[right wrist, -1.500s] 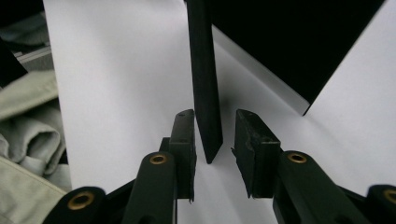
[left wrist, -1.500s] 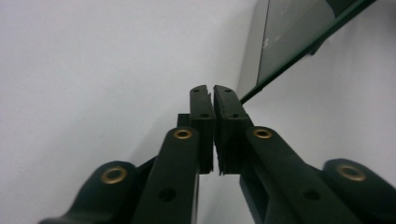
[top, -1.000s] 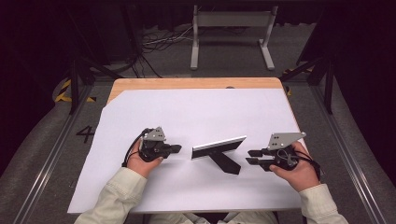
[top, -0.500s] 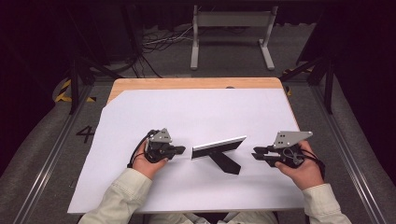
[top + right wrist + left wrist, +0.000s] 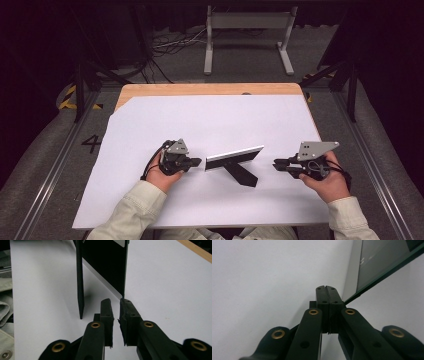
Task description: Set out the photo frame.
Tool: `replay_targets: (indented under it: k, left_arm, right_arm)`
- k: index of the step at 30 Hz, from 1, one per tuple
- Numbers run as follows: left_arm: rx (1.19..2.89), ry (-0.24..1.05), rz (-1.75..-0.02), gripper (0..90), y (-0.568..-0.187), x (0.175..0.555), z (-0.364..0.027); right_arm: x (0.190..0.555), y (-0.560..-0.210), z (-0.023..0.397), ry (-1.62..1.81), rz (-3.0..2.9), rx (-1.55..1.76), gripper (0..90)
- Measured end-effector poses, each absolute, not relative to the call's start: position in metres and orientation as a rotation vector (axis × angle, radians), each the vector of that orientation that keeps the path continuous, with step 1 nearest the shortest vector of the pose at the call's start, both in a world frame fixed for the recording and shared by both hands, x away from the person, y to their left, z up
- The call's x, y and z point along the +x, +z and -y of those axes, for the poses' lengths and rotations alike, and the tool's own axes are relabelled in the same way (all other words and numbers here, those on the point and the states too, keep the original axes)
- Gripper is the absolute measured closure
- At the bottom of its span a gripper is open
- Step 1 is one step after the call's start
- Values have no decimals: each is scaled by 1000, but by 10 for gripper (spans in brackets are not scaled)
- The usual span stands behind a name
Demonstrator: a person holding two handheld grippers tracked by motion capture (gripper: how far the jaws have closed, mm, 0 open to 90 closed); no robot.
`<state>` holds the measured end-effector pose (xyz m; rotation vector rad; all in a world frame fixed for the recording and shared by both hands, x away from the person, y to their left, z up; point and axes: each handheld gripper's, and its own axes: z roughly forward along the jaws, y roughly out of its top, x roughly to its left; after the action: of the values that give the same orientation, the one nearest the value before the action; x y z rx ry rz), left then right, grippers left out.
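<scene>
- black-backed standing picture frame point(image 5: 105, 262): top cut off by right gripper view's edge
- same frame's glass front point(image 5: 384, 262) cropped at left gripper view's corner, contents unreadable

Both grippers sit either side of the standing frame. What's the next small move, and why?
Probably ease the right gripper toward the picture frame until the frame's right edge sits between its jaws. Those jaws have just been closing to a narrow gap with nothing between them, and the edge stands just ahead of the tips. The left gripper is shut at the frame's left end, seemingly steadying it.
</scene>
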<state>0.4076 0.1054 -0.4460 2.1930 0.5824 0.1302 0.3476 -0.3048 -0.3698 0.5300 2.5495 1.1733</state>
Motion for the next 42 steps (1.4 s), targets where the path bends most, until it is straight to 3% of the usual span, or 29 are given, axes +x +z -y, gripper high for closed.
replay_targets:
  k: [24,35,42]
  left_arm:
    - [2294,165,-475,900,-447,400,-88]
    - [2320,121,-470,900,-446,397,-87]
    - [2397,84,-371,900,-444,390,-78]
  right_arm:
    - [346,-366,310,1208,-2531,528,804]
    - [345,-363,310,1212,-2523,518,801]
    - [344,-361,311,1212,-2520,521,797]
